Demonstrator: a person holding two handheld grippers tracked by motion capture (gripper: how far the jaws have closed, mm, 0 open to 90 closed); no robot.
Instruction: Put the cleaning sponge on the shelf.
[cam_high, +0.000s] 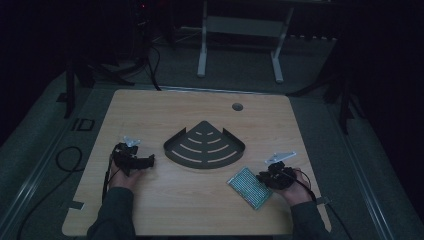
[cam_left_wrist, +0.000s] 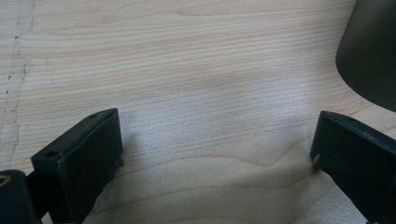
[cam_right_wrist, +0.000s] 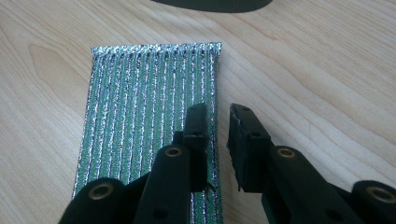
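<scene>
Near edge of table (cam_high: 165, 215), two sleeved forearms coming in at 6 o'clock. Right gripper (cam_high: 269, 177) at about 4 o'clock of table centre, touching or just over the right edge of the pad (cam_high: 250, 187), a green-and-silver ribbed rectangle lying flat, tilted, long side running toward 5 o'clock. In right gripper view, right gripper (cam_right_wrist: 218, 123) with a narrow gap between the jaws, nothing pinched between them; left jaw over the pad's (cam_right_wrist: 149, 116) right edge, right jaw over bare wood just beside it; contact with the pad not certain. Pad flat on the wood, not lifted. Left gripper (cam_high: 142, 161) at about 8 o'clock of centre, well apart from the pad, pointing toward 3 o'clock at the shelf. In left gripper view, left gripper (cam_left_wrist: 217, 140) with jaws wide, only bare wood grain between them, pads close above the table; dark curved wall of the shelf (cam_left_wrist: 369, 56) at 2 o'clock, apart from the right jaw. Farther out, shelf (cam_high: 205, 146) at table centre: dark quarter-round tray with curved slots, point toward 12 o'clock, between the two grippers, near the pad's far corner but not touching. Small round hole (cam_high: 237, 106) in the table at 1 o'clock near the far edge. Beyond the table, white desk legs (cam_high: 202, 50) on grey floor at 12 o'clock.
</scene>
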